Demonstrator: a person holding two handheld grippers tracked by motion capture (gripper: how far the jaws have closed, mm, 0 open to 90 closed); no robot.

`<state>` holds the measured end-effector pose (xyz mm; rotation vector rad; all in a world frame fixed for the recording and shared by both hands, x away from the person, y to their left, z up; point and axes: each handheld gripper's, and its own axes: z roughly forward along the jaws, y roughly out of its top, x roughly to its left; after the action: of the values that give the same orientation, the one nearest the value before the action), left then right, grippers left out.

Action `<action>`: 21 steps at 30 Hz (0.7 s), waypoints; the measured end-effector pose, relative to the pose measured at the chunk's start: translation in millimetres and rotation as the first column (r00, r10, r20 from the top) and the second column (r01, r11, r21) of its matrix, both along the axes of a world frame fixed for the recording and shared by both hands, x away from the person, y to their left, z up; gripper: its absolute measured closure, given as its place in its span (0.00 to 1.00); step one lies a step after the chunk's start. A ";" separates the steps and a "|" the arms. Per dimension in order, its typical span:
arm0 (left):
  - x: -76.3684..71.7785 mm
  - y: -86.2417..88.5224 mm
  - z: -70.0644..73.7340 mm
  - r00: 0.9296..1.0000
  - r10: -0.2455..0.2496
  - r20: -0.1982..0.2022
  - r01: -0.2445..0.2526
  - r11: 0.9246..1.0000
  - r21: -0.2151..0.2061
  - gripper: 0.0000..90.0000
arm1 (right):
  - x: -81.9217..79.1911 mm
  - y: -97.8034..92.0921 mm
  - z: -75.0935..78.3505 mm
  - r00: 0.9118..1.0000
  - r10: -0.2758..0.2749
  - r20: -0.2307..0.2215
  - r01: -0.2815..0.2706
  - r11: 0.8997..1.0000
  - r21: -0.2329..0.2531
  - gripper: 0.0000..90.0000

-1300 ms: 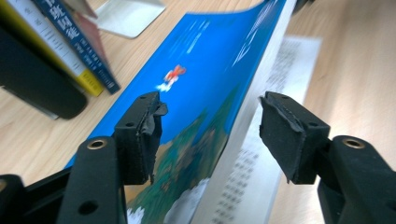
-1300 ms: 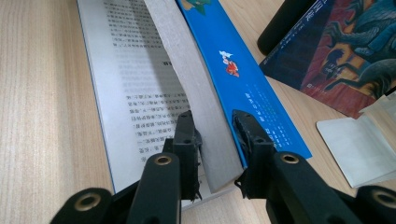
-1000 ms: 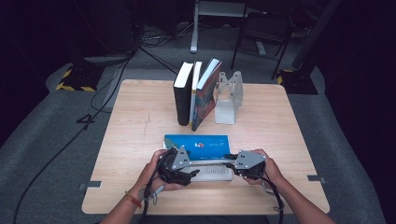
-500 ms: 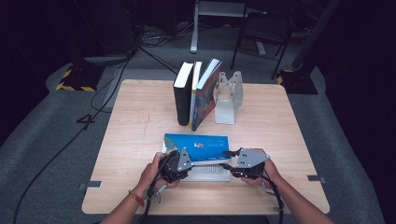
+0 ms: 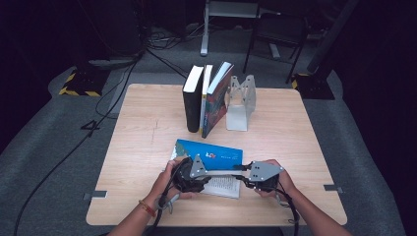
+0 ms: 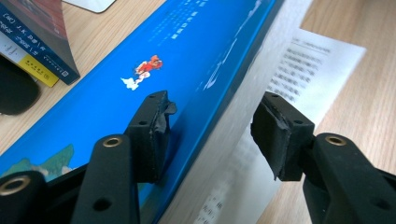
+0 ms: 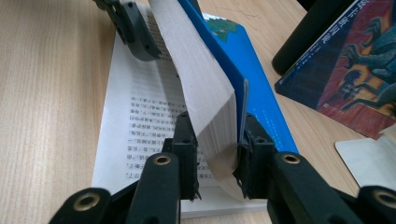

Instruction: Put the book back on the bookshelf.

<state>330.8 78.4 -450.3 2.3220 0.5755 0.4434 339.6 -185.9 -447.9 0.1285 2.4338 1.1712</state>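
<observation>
The right gripper [image 7: 215, 161] is squeezed tight on the blue book [image 7: 233, 70], pinching the cover and most of the pages near one end. The left gripper [image 6: 210, 135] is wide apart around the other end; one pad sits on or just beside the blue cover and the other pad [image 6: 280, 135] is off the pages, so it is not squeezing yet. The book lies near the person's edge of the table [image 5: 147, 123], tipped up on its long edge, with a few pages [image 7: 140, 126] still flat on the wood. Its long side runs from one gripper to the other, so the book is right between them and both are about as close. I think the left gripper has to close next so both ends are held. There is one blue book, two grippers, three books [image 5: 206, 98] standing at the far side, and one metal bookend [image 5: 240, 101] just beside them.
</observation>
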 end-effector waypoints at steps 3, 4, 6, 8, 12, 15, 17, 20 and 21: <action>-1.6 -6.5 -0.5 0.999 0.027 0.025 -0.027 0.999 0.020 0.52 | -2.4 -1.4 2.6 1.000 -0.022 0.007 0.022 0.999 0.026 0.80; -2.4 -10.0 -0.8 0.999 0.032 0.035 -0.033 0.999 0.031 0.52 | -3.6 -1.0 3.4 0.999 -0.031 0.007 0.031 0.999 0.028 0.81; -3.1 -14.0 -0.5 0.997 0.035 0.062 -0.037 0.999 0.039 0.61 | -4.8 -0.4 4.2 1.000 -0.031 0.007 0.031 0.999 0.023 0.81; -1.9 -14.9 -0.2 0.997 0.025 0.068 -0.027 0.999 0.035 0.66 | -5.1 -0.7 4.9 0.999 -0.036 0.000 0.036 0.999 0.021 0.80; -1.7 -13.1 -0.6 0.997 0.010 0.081 -0.011 1.000 0.014 0.73 | -4.4 -1.7 6.4 0.999 -0.043 0.009 0.043 0.999 0.028 0.76; 2.2 -2.5 -3.5 0.998 0.036 0.051 -0.031 0.995 -0.099 0.77 | -1.9 -10.8 12.9 0.997 -0.081 0.018 0.078 0.988 0.133 0.61; 3.2 2.3 -3.0 0.998 0.030 0.049 -0.024 0.992 -0.126 0.79 | 1.8 -26.3 19.0 0.987 -0.156 0.034 0.146 0.966 0.214 0.57; 2.3 4.8 -2.3 0.998 0.038 0.050 -0.030 0.988 -0.153 0.79 | 13.5 -49.5 16.9 0.973 -0.231 -0.025 0.230 0.949 0.215 0.54; 2.7 6.3 -1.4 0.998 0.035 0.050 -0.026 0.986 -0.162 0.79 | 16.3 -53.9 13.7 0.966 -0.258 -0.006 0.254 0.948 0.190 0.54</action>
<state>333.5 84.7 -451.7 2.1441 0.6002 0.4537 355.9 -239.8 -434.1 0.4746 2.2034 1.2726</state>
